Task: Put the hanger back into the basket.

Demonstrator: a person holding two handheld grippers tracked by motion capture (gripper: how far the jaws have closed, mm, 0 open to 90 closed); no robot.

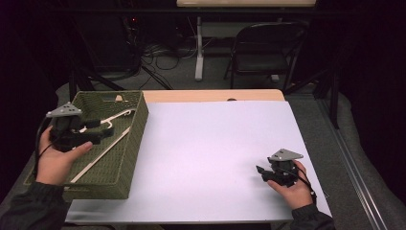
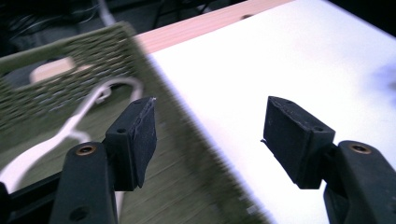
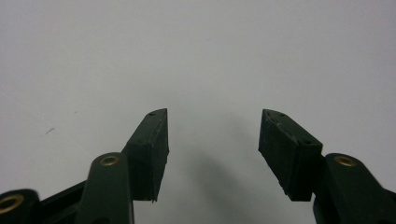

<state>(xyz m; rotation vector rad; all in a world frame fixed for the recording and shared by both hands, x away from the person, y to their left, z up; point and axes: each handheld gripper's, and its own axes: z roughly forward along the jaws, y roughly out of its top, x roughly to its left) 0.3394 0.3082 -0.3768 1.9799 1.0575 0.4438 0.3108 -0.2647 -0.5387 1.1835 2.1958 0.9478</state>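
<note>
Hanger lying in the basket, both grippers empty.

Nearest, the right gripper (image 1: 264, 172) is rested on the white mat (image 1: 215, 158), jaws spread, nothing between them. At left, the left gripper (image 1: 103, 134) is held over the green basket (image 1: 136, 129), jaws spread and empty. The white hanger (image 1: 107, 122) is seen lying inside the basket; placement is judged done, with nothing left on the mat.

A: Where is the left gripper (image 1: 103, 133)?
B: At nine o'clock, gripped in the left hand (image 1: 57, 160), jaws spread wide with nothing between.
A: And the right gripper (image 1: 261, 171)?
B: Four o'clock, low, jaws parted, pointing toward nine.
</note>
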